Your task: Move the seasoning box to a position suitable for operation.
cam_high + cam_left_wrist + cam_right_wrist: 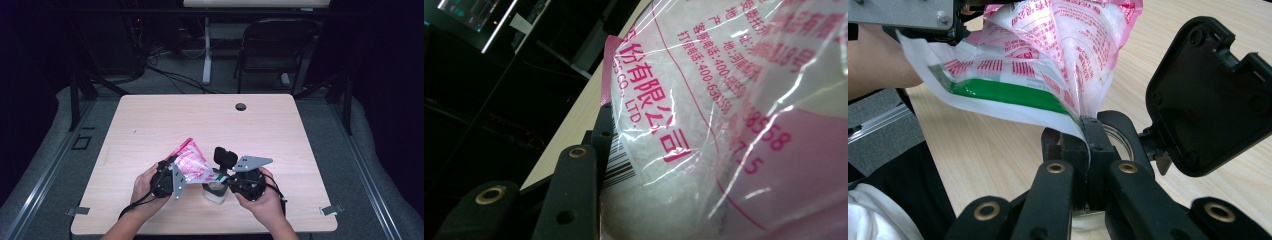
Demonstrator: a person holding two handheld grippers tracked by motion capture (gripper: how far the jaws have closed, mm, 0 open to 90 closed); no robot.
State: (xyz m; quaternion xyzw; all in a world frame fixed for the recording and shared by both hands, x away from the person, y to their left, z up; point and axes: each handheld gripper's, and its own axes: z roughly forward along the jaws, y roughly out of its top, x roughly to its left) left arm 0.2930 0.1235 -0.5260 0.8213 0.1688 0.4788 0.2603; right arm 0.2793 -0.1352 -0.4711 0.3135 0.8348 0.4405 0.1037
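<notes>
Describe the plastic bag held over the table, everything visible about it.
The plastic bag is clear, crinkled film printed with pink-red text, a barcode and a green band, and holds a white granular filling. It hangs tilted above the table, stretched between both hands. The left tongs grip its fuller end; the right tongs are shut on its lower white corner, just above a small clear container.

Light wood-grain table [150,120], round cable hole [241,106] near the far edge. Only one item rests on it: small clear jar [215,192] with its black flip lid [225,157] open, near front edge.
</notes>
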